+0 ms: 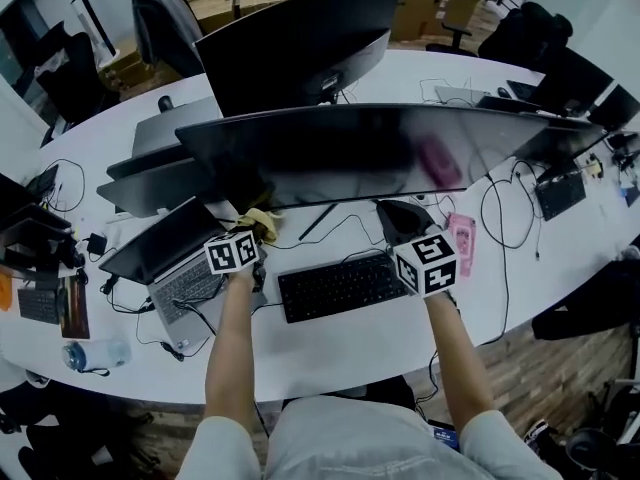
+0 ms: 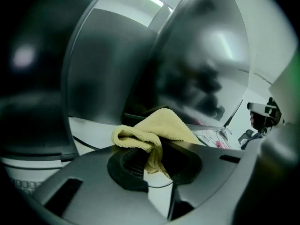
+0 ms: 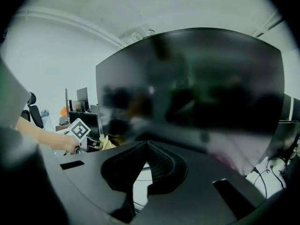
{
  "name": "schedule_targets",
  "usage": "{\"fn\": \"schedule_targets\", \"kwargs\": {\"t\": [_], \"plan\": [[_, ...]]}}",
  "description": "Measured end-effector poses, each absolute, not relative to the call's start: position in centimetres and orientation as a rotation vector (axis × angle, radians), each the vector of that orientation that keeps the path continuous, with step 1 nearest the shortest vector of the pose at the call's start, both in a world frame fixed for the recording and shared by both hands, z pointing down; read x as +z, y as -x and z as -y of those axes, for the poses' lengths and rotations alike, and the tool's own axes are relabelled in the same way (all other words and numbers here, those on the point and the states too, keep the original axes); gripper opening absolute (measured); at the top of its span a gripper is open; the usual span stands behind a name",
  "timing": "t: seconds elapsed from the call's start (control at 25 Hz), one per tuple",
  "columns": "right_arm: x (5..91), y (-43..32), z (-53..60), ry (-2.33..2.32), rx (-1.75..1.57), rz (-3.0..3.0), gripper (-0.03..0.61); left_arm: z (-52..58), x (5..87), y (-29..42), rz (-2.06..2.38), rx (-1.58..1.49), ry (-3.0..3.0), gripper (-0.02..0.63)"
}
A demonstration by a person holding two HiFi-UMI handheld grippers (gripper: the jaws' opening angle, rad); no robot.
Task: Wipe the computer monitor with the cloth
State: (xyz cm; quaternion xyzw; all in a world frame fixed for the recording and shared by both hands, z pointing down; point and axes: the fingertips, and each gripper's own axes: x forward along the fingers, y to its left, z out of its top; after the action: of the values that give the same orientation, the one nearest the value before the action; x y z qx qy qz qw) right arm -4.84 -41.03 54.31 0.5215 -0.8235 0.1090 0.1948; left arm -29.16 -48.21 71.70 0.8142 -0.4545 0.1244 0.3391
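Observation:
The wide curved monitor (image 1: 380,153) stands dark across the middle of the white desk (image 1: 330,353). My left gripper (image 1: 252,236) is shut on a yellow cloth (image 1: 263,224), low at the screen's bottom left corner. In the left gripper view the cloth (image 2: 157,130) is bunched between the jaws of the left gripper (image 2: 152,161), just in front of the monitor (image 2: 206,74). My right gripper (image 1: 398,220) hovers below the screen's centre, shut with nothing in it. In the right gripper view, the tips of the right gripper (image 3: 146,146) meet before the monitor (image 3: 201,88).
A black keyboard (image 1: 340,286) lies between my arms. An open laptop (image 1: 170,258) sits at the left, a pink item (image 1: 462,240) at the right. Cables (image 1: 505,218) trail right of the stand. More monitors (image 1: 300,48) stand behind. A water bottle (image 1: 95,353) lies near the front left edge.

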Motion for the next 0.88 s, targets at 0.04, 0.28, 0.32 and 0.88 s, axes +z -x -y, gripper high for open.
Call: {"fn": "schedule_targets", "kwargs": {"t": [0.04,0.28,0.32,0.88], "plan": [[54.4,4.1,40.8,-1.474,0.309,2.300,0.028,48.2,71.6,28.5,1.171,0.310,-2.119,0.078],[54.4,-0.8,38.7,-1.566,0.344,2.252,0.028,47.7,71.5,24.0,1.126,0.319,-2.131,0.078],[54.3,-1.8,38.4,-1.585,0.350,2.247,0.028,47.6,71.5,23.0,1.117,0.324,-2.132,0.078],[53.8,-16.0,34.5,-1.730,0.406,2.173,0.028,46.6,71.1,7.6,1.019,0.314,-2.113,0.078]]}}
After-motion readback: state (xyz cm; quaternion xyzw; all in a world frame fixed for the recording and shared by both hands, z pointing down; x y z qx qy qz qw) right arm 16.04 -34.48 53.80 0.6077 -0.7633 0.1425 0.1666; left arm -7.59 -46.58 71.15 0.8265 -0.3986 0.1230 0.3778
